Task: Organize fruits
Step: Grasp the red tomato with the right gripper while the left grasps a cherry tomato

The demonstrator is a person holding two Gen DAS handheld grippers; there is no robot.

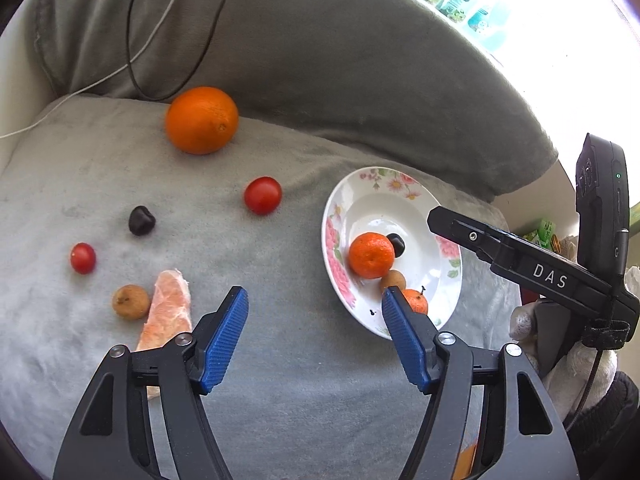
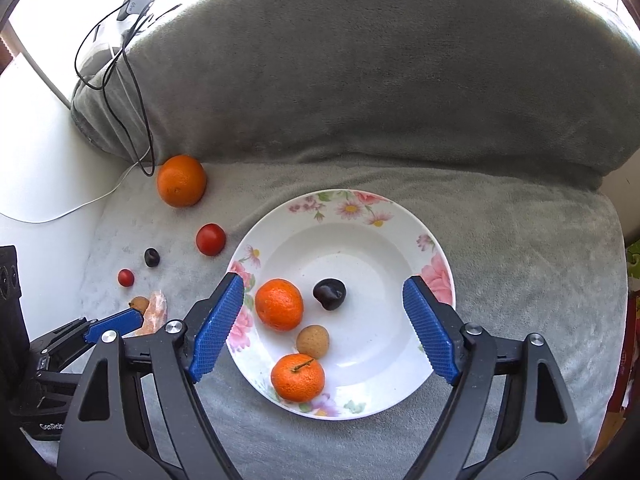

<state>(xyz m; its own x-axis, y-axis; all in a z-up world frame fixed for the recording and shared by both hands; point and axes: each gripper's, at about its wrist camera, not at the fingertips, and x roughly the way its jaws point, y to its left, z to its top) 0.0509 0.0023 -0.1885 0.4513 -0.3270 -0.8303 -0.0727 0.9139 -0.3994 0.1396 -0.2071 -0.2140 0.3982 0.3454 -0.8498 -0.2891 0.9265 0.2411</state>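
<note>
Grey blanket (image 2: 500, 240), floral plate (image 2: 352, 208) fruit beneath parted right gripper (image 2: 324, 320)

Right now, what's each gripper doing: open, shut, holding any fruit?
Left gripper: open, nothing between the pads.
Right gripper: open, empty, above the plate.

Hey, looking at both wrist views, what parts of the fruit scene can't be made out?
- Left wrist view: the lower mandarin on the plate is half hidden behind a blue finger pad.
- Left wrist view: the grapefruit wedge runs under the left gripper, so its near end is hidden.
- Right wrist view: the small brown fruit beside the wedge is tiny and partly covered by the other gripper's finger.
- Both views: the window area is overexposed.
</note>
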